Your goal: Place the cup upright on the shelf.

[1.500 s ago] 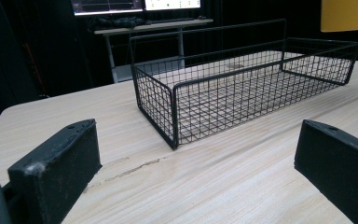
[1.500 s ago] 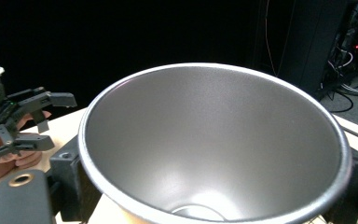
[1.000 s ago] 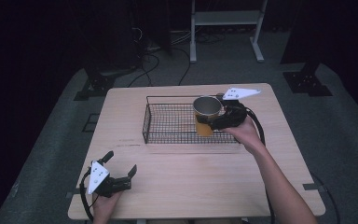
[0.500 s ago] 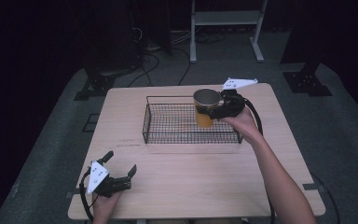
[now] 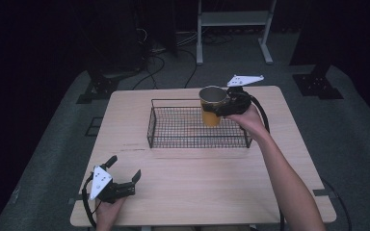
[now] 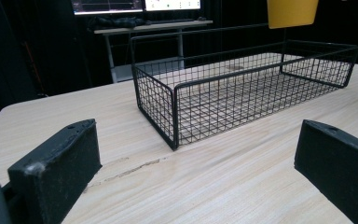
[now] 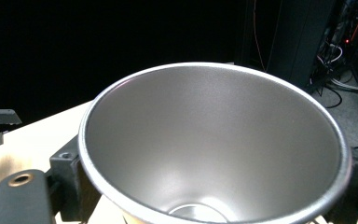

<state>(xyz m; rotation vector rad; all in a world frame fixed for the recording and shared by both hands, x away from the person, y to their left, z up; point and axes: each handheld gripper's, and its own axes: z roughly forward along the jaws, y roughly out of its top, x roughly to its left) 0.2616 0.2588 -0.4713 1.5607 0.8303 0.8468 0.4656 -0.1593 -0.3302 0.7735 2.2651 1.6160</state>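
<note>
The right gripper point(image 5: 221, 107), clamped on the yellow cup point(image 5: 211, 106), carries it above the wire basket point(image 5: 197, 143), probably its far right corner; next, lowering inside. The left gripper point(image 5: 124, 172) rests open, empty.

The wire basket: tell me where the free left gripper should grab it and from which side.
Take the wire basket by the top rim wire of its short left end wall, coming down from above with the open left gripper. That end faces the gripper, the rim is a thin bar that jaws can close on, and it lies far from the right gripper holding the cup.
</note>
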